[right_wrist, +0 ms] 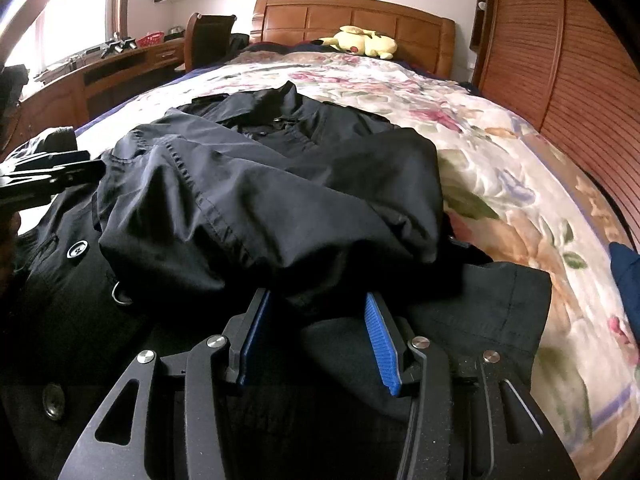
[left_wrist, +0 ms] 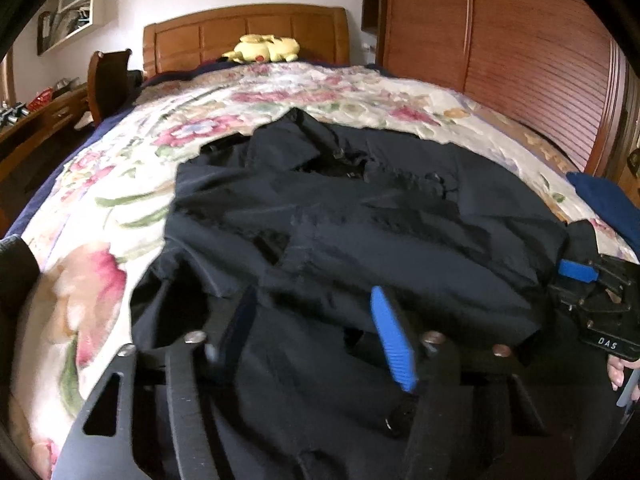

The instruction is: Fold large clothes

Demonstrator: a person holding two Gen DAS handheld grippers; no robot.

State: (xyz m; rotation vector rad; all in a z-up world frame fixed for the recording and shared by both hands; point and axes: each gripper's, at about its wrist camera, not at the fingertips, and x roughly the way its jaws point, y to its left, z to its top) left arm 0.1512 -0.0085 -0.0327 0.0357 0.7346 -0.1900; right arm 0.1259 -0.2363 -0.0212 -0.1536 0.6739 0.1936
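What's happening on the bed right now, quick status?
Left gripper and right gripper: jaws apart over cloth, grip unclear. Black coat bunched on floral bedspread, fold unfinished. Nothing in the way.

Light source: daylight pours through the window (right_wrist: 60,20) at upper left of the right wrist view, blown out to pure white.
Overall brightness: room evenly lit, soft, no hard shadows on the bedspread (right_wrist: 500,140).
Dark zones: the black coat (right_wrist: 260,184) swallows detail; only its folds catch a faint sheen.
Blur: left wrist view is smeared, most at the bedspread's near left edge (left_wrist: 72,300) and one finger pad (left_wrist: 392,340); right wrist view is crisper.
Distortion: fisheye bends the wardrobe (left_wrist: 520,60) and headboard (right_wrist: 352,16); corners go black.
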